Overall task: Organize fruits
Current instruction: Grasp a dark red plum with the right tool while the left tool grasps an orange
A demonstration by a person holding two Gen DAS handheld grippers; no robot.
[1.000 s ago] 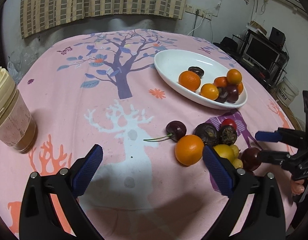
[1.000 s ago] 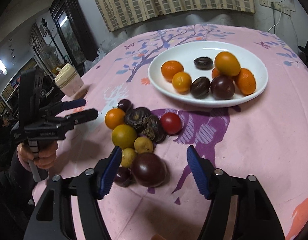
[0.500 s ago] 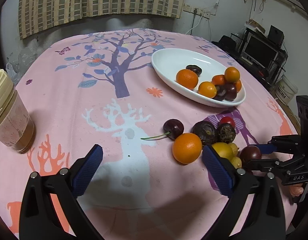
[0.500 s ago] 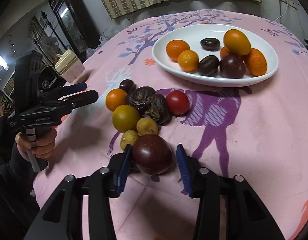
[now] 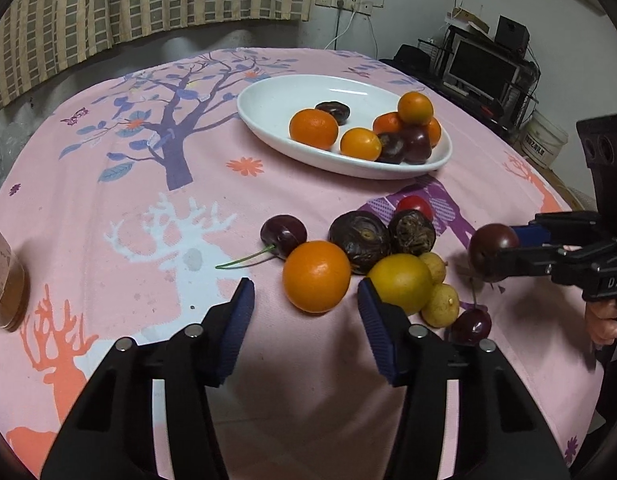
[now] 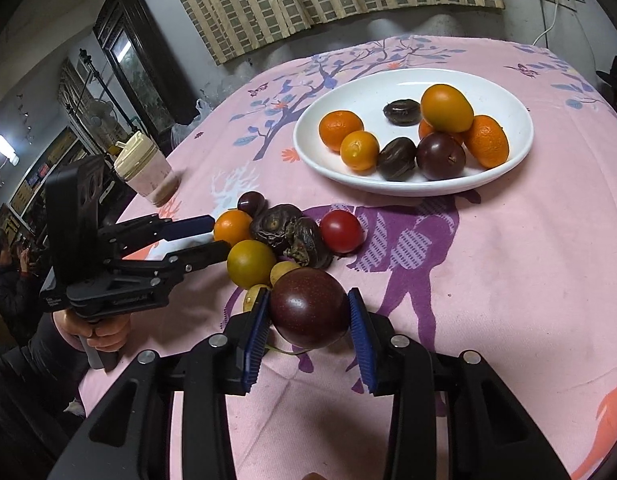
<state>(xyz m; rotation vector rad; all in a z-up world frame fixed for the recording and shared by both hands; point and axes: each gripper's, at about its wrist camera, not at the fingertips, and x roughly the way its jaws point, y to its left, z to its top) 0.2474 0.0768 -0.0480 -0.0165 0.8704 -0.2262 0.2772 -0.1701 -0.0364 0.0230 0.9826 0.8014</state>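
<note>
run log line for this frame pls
right claw: shut on dark purple fruit | left claw: closing, pads beside orange, no contact | white dish: partly filled

We hold one gripper in each hand, both pitched down toward the table. Our right gripper [image 6: 308,316] clamps its blue pads on a dark plum [image 6: 308,308] and holds it clear of the cloth; in the left view the right hand [image 5: 604,320] shows under its handle. Our left gripper [image 5: 304,304] has just been closing, its pads [image 5: 238,320] flanking an orange [image 5: 316,276] without touching it. Our left hand [image 6: 100,330] wraps the handle, sleeve below.
</note>
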